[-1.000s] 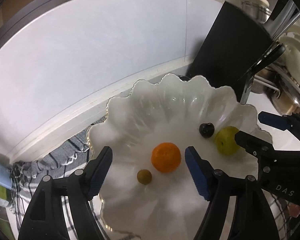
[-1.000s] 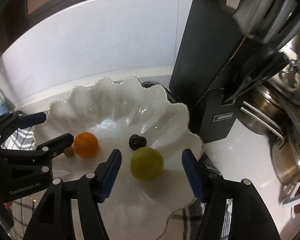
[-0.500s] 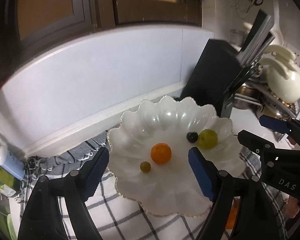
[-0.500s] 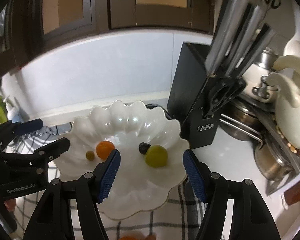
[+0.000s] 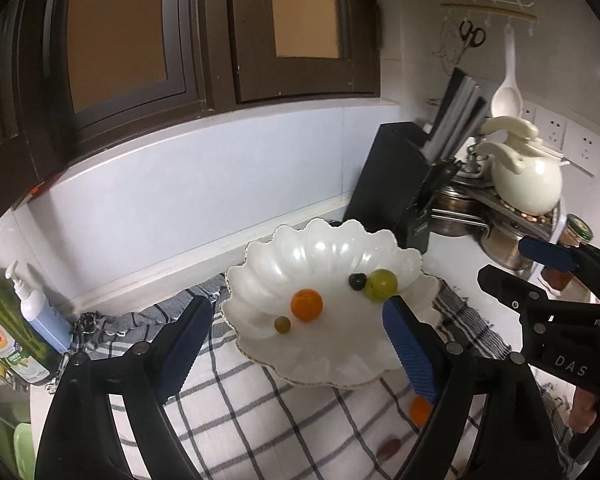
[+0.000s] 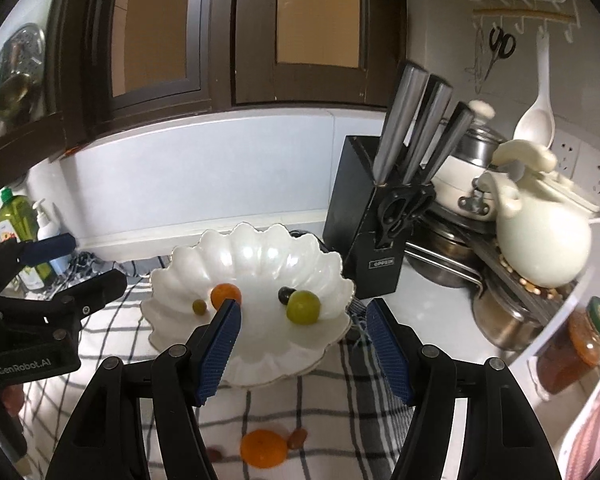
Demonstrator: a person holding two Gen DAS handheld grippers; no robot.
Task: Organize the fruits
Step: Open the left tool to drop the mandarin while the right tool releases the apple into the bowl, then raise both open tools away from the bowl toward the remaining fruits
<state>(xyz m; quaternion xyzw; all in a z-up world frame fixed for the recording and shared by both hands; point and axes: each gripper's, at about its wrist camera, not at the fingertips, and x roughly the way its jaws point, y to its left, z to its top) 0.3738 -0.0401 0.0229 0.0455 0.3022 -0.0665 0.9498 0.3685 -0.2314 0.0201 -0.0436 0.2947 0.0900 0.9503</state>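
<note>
A white scalloped bowl point(image 6: 252, 256) is sitting on a checked cloth point(image 5: 236, 408) on the worktop, holding an orange point(image 5: 307, 304), a small olive-green fruit point(image 5: 282, 324), a dark berry point(image 5: 357, 281) and a green fruit point(image 6: 303, 307). Both the left gripper point(image 5: 296, 344) and right gripper point(image 6: 302, 350) are hovering above it, fingers spread wide and gripping nothing. Another orange point(image 6: 263, 448) is lying on the cloth in front of the bowl.

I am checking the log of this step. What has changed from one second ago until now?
Both grippers, the left gripper and the right gripper, drew back and up from the white bowl, open and empty, so fruit on the checked cloth came into view. Nothing was gripped or released. The orange, big green fruit, dark berry and small olive fruit stayed in place.
</note>
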